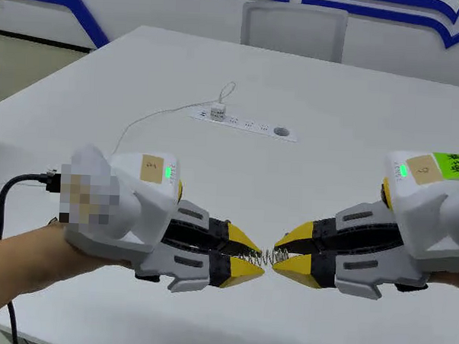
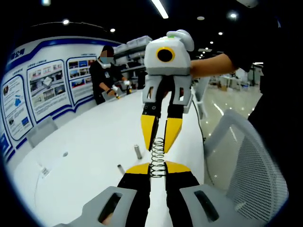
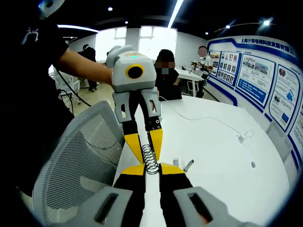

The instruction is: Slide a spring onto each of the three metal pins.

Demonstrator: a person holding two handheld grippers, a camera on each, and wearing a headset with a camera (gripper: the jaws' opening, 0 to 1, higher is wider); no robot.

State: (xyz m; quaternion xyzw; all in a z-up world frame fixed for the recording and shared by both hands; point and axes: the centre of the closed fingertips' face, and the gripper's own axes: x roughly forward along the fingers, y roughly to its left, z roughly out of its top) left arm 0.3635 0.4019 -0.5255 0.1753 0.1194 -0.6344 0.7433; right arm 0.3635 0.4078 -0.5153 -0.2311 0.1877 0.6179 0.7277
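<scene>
A small metal spring hangs in the air between my two grippers, which face each other tip to tip above the white table. My left gripper is shut on one end of the spring, and my right gripper is shut on the other end of the spring. On the table beyond the left gripper stand two short metal pins. Beside the right gripper the table carries a loose spring and a pin.
A white power strip with a plug and a thin cable lies mid-table. A black cable runs off the left gripper. A grey chair stands at the far edge and a mesh chair at the near side. People stand at other tables behind.
</scene>
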